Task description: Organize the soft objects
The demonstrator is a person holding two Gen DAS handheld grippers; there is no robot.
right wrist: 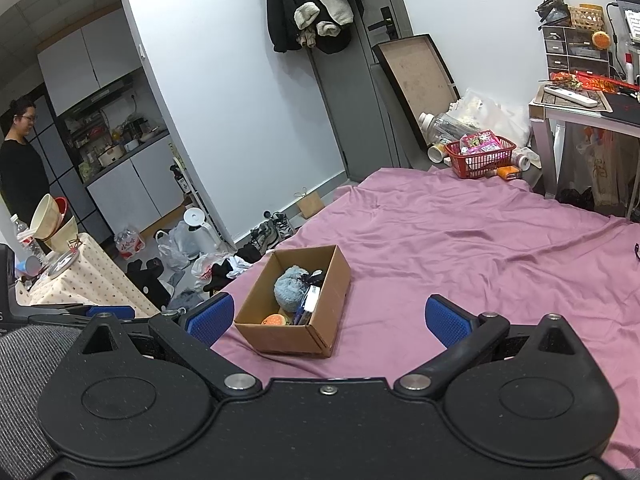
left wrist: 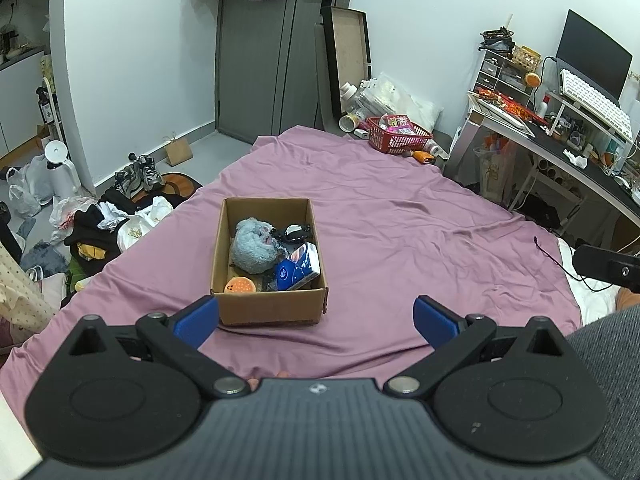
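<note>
A brown cardboard box (left wrist: 276, 306) stands on the purple bedsheet (left wrist: 400, 208). Inside lie a fluffy blue-grey plush (left wrist: 253, 246), a small orange plush (left wrist: 239, 285), a blue packet (left wrist: 298, 266) and a black-and-white item (left wrist: 295, 233). My left gripper (left wrist: 316, 318) is open and empty, hovering just in front of the box. In the right wrist view the same box (right wrist: 316, 316) with the blue-grey plush (right wrist: 291, 285) sits a little ahead and left of centre. My right gripper (right wrist: 329, 320) is open and holds nothing.
Clothes, bags and shoes (left wrist: 138, 176) litter the floor left of the bed. A red basket (left wrist: 400, 136) sits at the bed's far end beside a desk (left wrist: 560, 136). A person (right wrist: 20, 160) stands at far left near a cluttered small table (right wrist: 72, 276).
</note>
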